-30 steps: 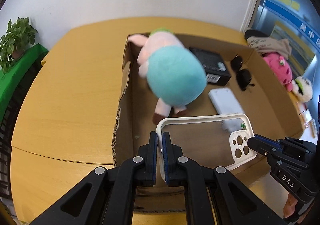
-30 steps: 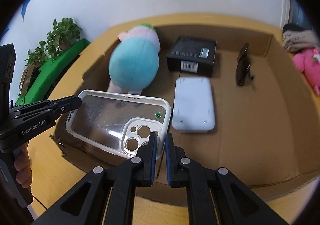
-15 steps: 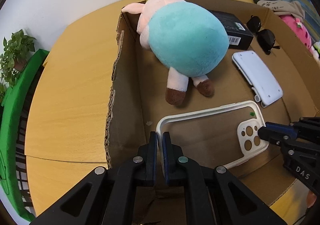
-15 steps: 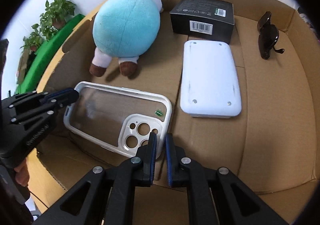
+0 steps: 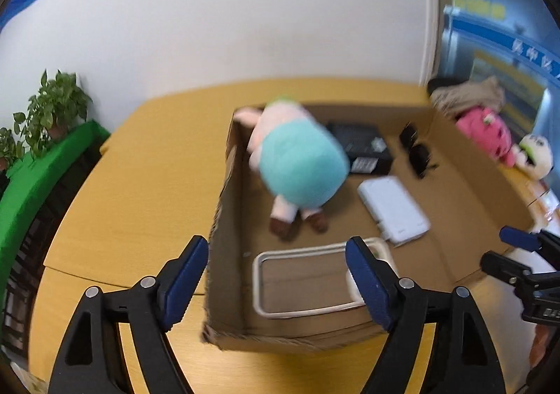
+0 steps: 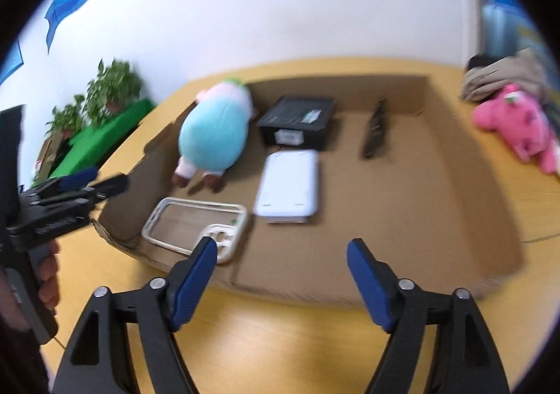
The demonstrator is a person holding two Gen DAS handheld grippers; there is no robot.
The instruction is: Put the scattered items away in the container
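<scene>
The cardboard box (image 5: 224,205) (image 6: 465,191) sits on the yellow table. Inside lie a clear phone case with a white rim (image 5: 297,285) (image 6: 196,222), a teal and pink plush (image 5: 301,163) (image 6: 213,138), a black carton (image 5: 364,145) (image 6: 297,117), a white flat device (image 5: 392,208) (image 6: 290,187) and dark sunglasses (image 5: 416,149) (image 6: 376,129). My left gripper (image 5: 276,271) is open and empty, above the box's near left corner. My right gripper (image 6: 281,271) is open and empty, above the box's near wall. Each gripper shows in the other's view: the right (image 5: 518,254), the left (image 6: 80,184).
A pink plush (image 5: 486,131) (image 6: 514,128) and a white plush (image 5: 535,156) lie outside the box at the right, with a beige bundle (image 6: 504,75) behind. Potted plants (image 5: 52,110) on a green ledge (image 6: 101,138) stand at the left. A white wall is behind the table.
Both grippers have opened and let go of the phone case, which now lies flat on the box floor. Both have pulled back and up from the box.
</scene>
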